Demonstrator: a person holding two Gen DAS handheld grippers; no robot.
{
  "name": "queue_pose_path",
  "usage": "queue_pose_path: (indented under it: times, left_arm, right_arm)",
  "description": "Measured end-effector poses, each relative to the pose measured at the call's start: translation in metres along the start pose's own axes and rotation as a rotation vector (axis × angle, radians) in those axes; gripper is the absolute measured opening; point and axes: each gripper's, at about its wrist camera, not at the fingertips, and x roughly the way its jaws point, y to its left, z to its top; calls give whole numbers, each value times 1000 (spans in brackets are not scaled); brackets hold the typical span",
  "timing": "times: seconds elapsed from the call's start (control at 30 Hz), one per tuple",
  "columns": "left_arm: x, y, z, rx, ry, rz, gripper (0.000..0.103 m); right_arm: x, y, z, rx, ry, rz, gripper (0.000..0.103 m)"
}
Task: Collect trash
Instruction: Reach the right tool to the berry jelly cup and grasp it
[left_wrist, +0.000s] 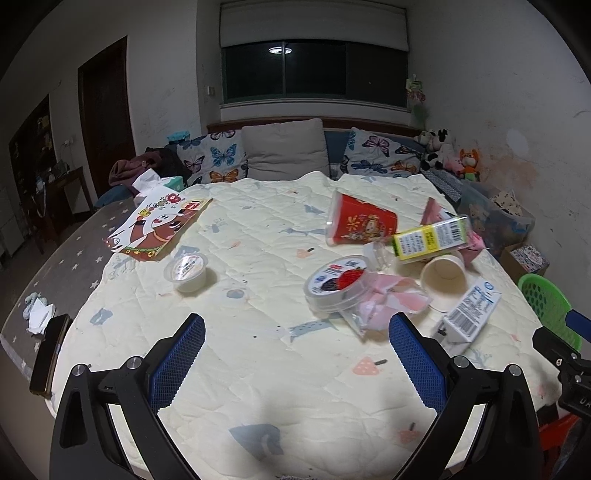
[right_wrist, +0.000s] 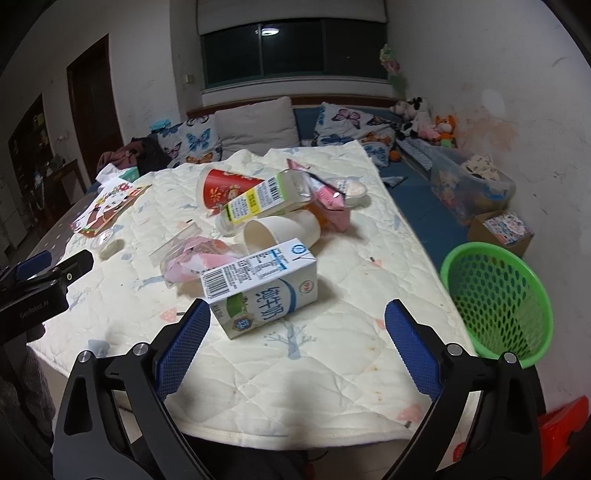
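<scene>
Since the milk carton (right_wrist: 264, 291) lies just ahead of the empty, wide-open right gripper (right_wrist: 295, 332), well left of the green basket (right_wrist: 498, 295), close squarely across its narrow sides, while the left gripper (left_wrist: 297, 343) waits equally spread.
</scene>
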Motion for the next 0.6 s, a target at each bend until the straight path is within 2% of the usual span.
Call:
queue_pose_path:
  times: [0.23,0.37,0.6]
  left_arm:
    - [16,19,4,-14,19,17,97]
    - [25,28,5,-17,34,16,96]
    - [38,34,8,-1,40,-1,96]
  right_arm:
    - [23,8,7,-18,41,44,92]
    - [43,7,12,29,102,93,89]
    - [58,10,21,53,137,70,84]
